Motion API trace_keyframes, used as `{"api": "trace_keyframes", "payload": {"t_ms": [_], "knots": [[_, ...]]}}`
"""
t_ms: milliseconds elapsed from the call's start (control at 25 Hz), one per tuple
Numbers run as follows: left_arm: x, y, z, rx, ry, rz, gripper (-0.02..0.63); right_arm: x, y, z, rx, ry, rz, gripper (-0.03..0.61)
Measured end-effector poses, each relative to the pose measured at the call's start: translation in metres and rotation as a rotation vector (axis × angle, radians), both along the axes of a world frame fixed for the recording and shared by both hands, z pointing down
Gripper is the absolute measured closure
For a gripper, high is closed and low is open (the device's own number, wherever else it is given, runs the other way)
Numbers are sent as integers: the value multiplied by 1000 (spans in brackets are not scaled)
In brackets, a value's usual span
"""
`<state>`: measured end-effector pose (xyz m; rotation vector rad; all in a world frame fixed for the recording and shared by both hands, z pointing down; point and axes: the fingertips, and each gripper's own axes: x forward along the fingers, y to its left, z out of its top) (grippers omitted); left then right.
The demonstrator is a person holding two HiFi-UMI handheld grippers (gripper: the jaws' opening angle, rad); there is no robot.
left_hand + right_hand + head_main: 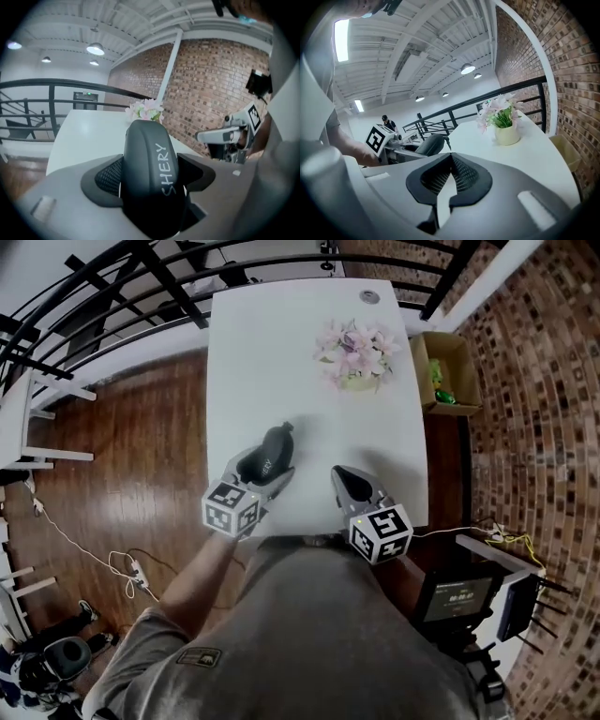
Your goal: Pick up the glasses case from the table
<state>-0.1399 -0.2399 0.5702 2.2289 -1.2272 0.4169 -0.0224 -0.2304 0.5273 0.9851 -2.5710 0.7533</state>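
**Glasses case grasped in the left gripper at the near end of the table**

A brick wall (553, 381) is seen to the right of both sets of fingers, and a wooden floor (122, 446) to their left. A white table (281, 352) extends away beyond the fingers, with a black railing (94, 287) past its far end. The person (309, 634) is shown from above, behind the fingers, at the near edge of the table. An open cardboard box (448, 371) is placed beyond and to the right of the right fingers, just beside the table's right edge. A pot of pale pink flowers (354, 354) stands on the table, well beyond the right fingers.

The left gripper (262, 468) is directed toward the far end of the table. Its fingers (105, 180) are clenched on the glasses case (150, 159), with one pad pressed against each long side. The case, dark and marked with pale lettering, is lodged lengthwise between the fingers, its rounded end projecting past their tips. Whether it is clear of the table's surface cannot be told.

The right gripper (342, 476) is positioned just to the right of the left one, apart from it. Its fingers (466, 173) are closed tip to tip, with nothing between them. The left marker cube (231, 507) and the right marker cube (381, 532) are carried behind the respective fingers. A small round disc (370, 296) lies near the table's far edge, well beyond all the fingers.
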Motion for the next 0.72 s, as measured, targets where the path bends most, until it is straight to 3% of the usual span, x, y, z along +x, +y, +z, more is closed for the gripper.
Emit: {"api": "trace_keyframes", "payload": {"t_ms": [200,440,720], "knots": [[-1,24,-51,74,189,-163,255,2,9,-13,27,-49,-53,565],[-16,53,-90,165,281,-278,255,-14,16,-37,93,-77,-125,565],[-25,70,-118,236,352,-292,256,-32,27,-67,155,-97,-140,565]]}}
